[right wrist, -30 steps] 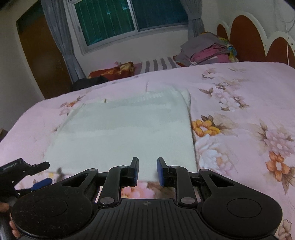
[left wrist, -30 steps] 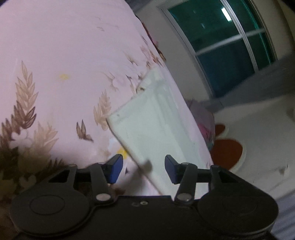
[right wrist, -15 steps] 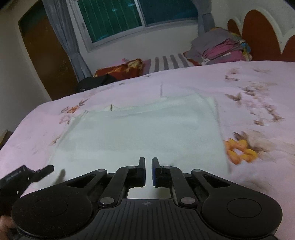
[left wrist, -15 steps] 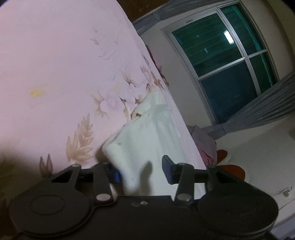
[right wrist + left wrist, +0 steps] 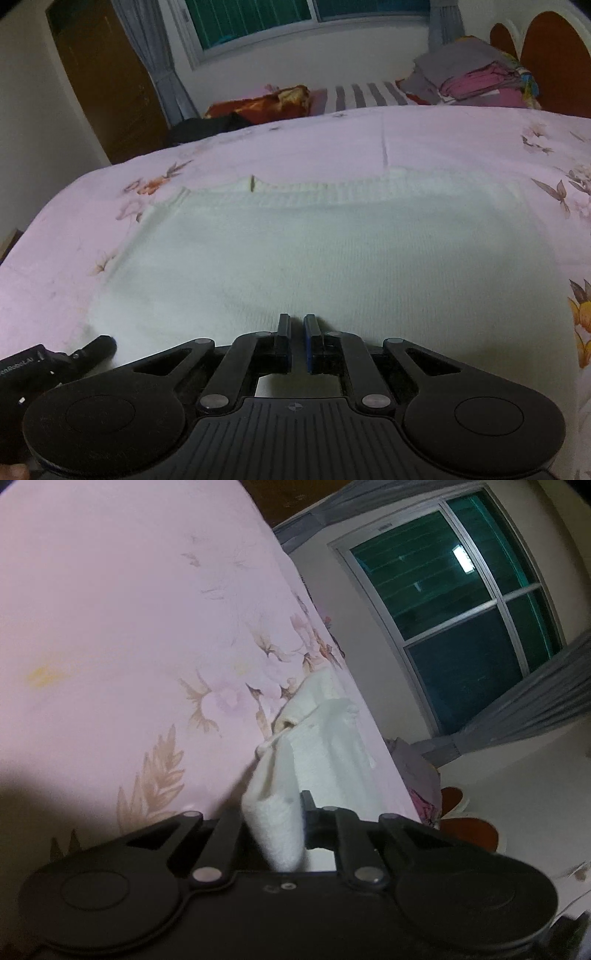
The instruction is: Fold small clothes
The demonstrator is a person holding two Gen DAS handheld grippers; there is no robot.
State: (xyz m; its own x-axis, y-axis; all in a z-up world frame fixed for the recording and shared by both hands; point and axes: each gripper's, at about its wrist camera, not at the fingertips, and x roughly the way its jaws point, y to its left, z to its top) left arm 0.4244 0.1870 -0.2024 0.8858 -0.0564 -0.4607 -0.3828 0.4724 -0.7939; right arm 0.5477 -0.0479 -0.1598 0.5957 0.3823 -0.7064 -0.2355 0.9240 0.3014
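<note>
Two black two-finger grippers work on one pale white knitted garment (image 5: 332,258) that lies spread flat on a pink bedsheet printed with flowers and leaves (image 5: 443,147). The left gripper (image 5: 273,823) has a bunched corner of the garment (image 5: 277,812) between its fingers; its jaws are closing and the fabric stands up in a fold between the pads, lifted off the sheet. The right gripper (image 5: 296,339) sits at the garment's near edge with its jaws drawn nearly together, only a thin slit between the pads, which touch the cloth; whether any fabric is pinched in that slit cannot be told. In the right wrist view the left gripper (image 5: 92,349) shows at the garment's lower left corner. A stack of folded clothes (image 5: 476,77) rests at the bed's far right, by a brown scalloped headboard (image 5: 554,55).
</note>
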